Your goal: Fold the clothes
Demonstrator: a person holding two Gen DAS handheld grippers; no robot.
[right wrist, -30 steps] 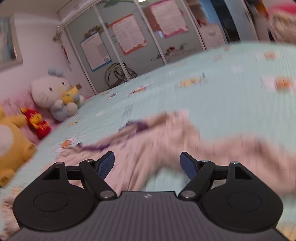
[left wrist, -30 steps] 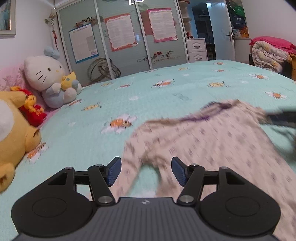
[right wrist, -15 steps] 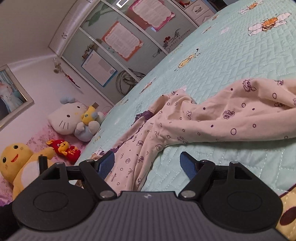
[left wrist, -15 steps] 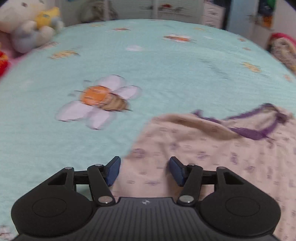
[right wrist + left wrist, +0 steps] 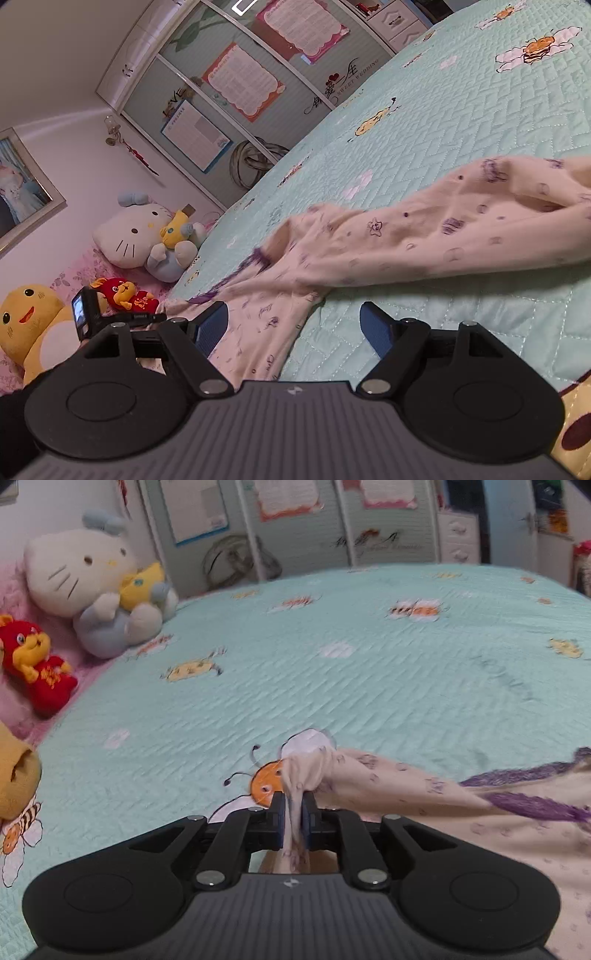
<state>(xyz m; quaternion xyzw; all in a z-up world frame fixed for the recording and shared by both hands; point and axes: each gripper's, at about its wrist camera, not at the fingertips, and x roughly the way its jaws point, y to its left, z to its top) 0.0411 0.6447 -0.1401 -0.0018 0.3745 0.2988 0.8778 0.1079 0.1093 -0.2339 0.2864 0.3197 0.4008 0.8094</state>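
The left claw (image 5: 293,821) is closing, its 2 blue pads already pinching a bunched edge of the cream garment (image 5: 424,797) between them. From that pinch the cloth, printed with small purple shapes and trimmed in purple, trails away to the claw's right across the mint quilted bed (image 5: 332,686). The right claw (image 5: 293,328) is spread wide, pinching nothing; part of the garment (image 5: 406,240) lies on the bed between and ahead of its fingers, nearer the left finger, and a long section stretches off ahead to its right. Plush toys (image 5: 96,590) sit far ahead-left of the left claw.
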